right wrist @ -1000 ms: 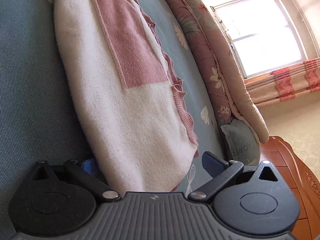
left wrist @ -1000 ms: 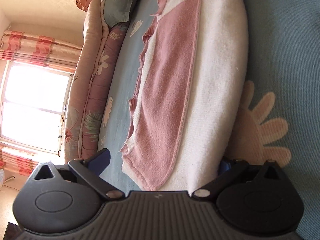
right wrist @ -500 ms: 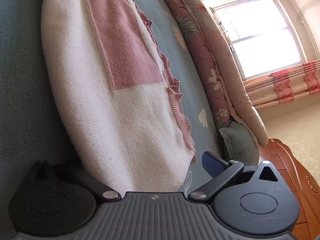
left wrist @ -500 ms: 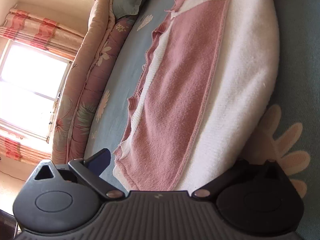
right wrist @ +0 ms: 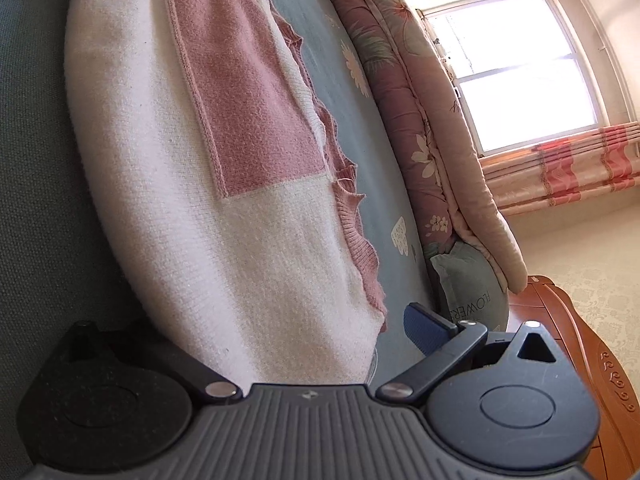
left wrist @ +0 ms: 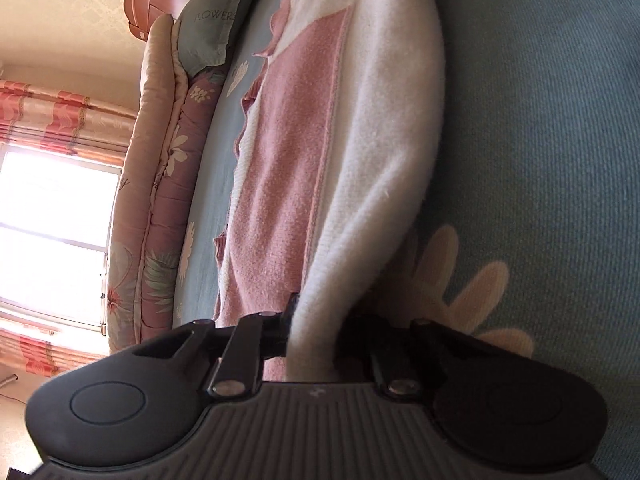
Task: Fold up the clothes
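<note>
- The left claw (left wrist: 314, 332) is pinched on the near end of the sweater (left wrist: 360, 140), which runs ahead of it across the bed (left wrist: 540, 140).
- The right claw (right wrist: 280, 354) is spread, the sweater's (right wrist: 200, 160) other end between its fingers.
- A second ago the left was spread too.

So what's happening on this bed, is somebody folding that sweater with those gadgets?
Yes. A person works a hand-held gripper at each end of a cream and pink sweater lying folded on the blue bedspread. The left hand-held gripper is shut on one end of it. The right hand-held gripper is open, its fingers either side of the other end.
</note>
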{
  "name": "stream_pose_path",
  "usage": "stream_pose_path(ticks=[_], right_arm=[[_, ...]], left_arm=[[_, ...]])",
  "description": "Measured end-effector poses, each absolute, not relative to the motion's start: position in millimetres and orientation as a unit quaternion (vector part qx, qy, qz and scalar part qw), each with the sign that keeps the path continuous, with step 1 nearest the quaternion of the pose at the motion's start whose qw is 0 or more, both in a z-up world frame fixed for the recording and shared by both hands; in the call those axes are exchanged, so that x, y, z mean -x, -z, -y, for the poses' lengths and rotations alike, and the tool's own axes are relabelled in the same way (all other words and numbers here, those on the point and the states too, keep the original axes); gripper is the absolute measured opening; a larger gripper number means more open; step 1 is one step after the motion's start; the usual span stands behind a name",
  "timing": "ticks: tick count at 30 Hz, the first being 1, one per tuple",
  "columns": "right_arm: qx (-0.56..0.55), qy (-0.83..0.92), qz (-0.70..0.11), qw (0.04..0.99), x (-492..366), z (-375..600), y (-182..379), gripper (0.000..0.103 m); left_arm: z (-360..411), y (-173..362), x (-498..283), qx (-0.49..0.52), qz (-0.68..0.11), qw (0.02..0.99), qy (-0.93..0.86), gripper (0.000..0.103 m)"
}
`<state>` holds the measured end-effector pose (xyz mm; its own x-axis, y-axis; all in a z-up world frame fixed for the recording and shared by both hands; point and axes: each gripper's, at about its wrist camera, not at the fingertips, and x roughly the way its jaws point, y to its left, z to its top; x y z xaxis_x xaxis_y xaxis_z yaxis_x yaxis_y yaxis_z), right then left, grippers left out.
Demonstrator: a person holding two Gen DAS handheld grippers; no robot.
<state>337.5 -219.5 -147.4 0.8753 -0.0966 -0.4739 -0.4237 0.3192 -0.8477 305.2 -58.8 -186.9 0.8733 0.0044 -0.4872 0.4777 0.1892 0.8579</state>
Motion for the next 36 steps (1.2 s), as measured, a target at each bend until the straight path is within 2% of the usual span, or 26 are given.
stream_pose_path(ticks=[3,6,10,22,24,25,26,27,28,29,36], right_arm=[[0.578,-0.101,-0.225,0.778,-338,218,147,0.103],[0.583,-0.100,-0.227,0.774,-336,216,148,0.103],[0.587,-0.095,-0.222,0.773,-332,215,150,0.103],[0.617,-0.126,-0.219,0.745,-327,213,154,0.101],[0.633,-0.132,-0.207,0.735,-316,212,164,0.094],[0.640,-0.135,-0.202,0.729,-311,211,169,0.084],[0.648,-0.138,-0.196,0.723,-305,210,174,0.068],[0.655,-0.141,-0.190,0.718,-300,210,179,0.057],[0.662,-0.144,-0.185,0.712,-294,209,184,0.031],[0.669,-0.147,-0.179,0.706,-289,208,189,0.017],[0.657,-0.172,-0.211,0.703,-295,207,178,0.017]], left_arm=[[59,183,-307,-0.619,-0.203,0.741,0.163,0.007],[62,179,-310,-0.634,-0.201,0.730,0.159,0.020],[65,185,-316,-0.622,-0.215,0.737,0.153,0.006],[61,184,-315,-0.609,-0.211,0.749,0.150,0.005],[61,184,-315,-0.607,-0.210,0.751,0.150,0.005],[60,184,-315,-0.606,-0.210,0.752,0.150,0.005],[60,184,-316,-0.605,-0.209,0.754,0.150,0.005],[60,183,-317,-0.604,-0.209,0.754,0.151,0.005],[60,183,-317,-0.603,-0.209,0.755,0.151,0.005],[60,183,-317,-0.602,-0.210,0.755,0.152,0.005],[60,182,-320,-0.601,-0.210,0.756,0.154,0.006]])
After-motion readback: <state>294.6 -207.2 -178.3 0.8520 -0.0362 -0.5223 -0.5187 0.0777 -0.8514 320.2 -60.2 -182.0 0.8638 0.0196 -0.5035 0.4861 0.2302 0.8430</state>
